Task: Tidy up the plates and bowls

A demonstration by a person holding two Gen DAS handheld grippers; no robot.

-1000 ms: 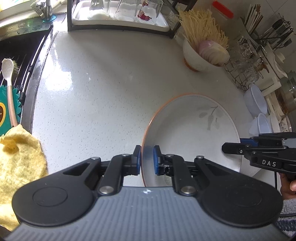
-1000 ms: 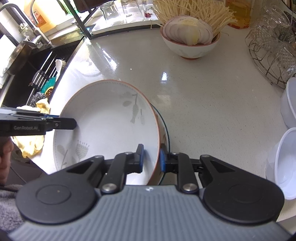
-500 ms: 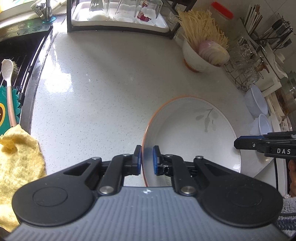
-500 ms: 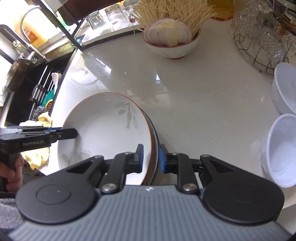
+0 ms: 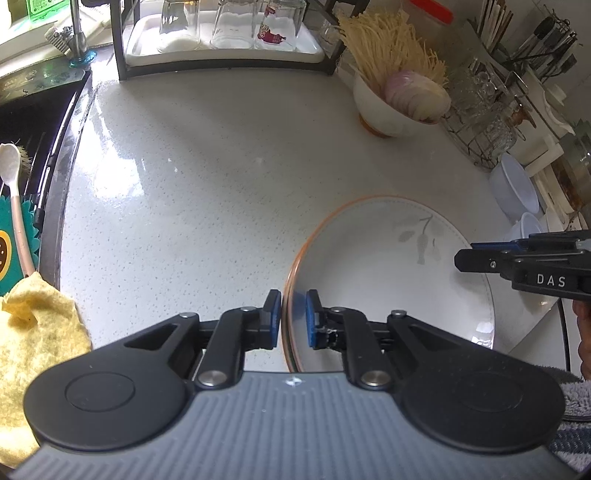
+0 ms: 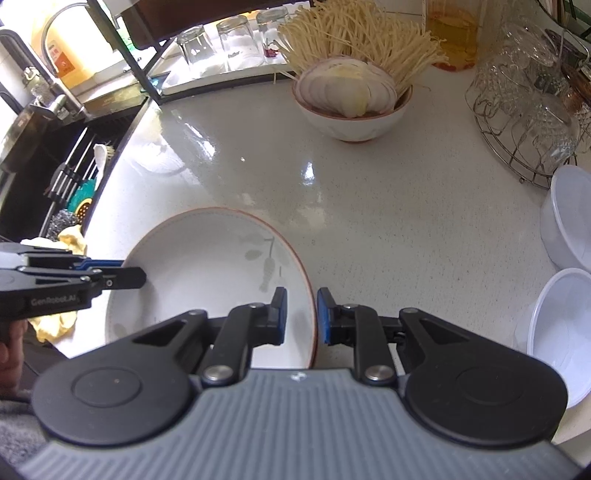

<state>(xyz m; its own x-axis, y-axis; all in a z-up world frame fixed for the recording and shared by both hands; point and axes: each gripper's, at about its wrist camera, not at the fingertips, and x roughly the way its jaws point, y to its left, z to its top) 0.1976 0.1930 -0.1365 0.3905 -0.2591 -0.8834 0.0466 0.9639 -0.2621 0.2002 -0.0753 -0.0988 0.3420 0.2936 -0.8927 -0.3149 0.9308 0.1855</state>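
Note:
A white plate (image 5: 388, 280) with an orange rim and a grey leaf print hangs between both grippers over the front of the speckled counter (image 5: 207, 177). My left gripper (image 5: 293, 319) is shut on the plate's left rim. In the right wrist view my right gripper (image 6: 300, 315) is shut on the right rim of the same plate (image 6: 207, 280). Each gripper also shows in the other's view: the right gripper (image 5: 480, 258) at the plate's far side, the left gripper (image 6: 125, 275) likewise. A thin dark edge shows under the plate at its right; I cannot tell what it is.
A bowl of sliced onion and pale noodles (image 6: 351, 107) stands at the back. A wire basket of glasses (image 6: 524, 107) and two white plastic bowls (image 6: 565, 221) sit on the right. The sink (image 5: 26, 122) and a yellow cloth (image 5: 33, 332) are on the left, a rack of glasses (image 5: 221, 33) behind.
The plate has come down from a steep tilt to lie flatter between the two grippers. Both grips on its rim are unchanged.

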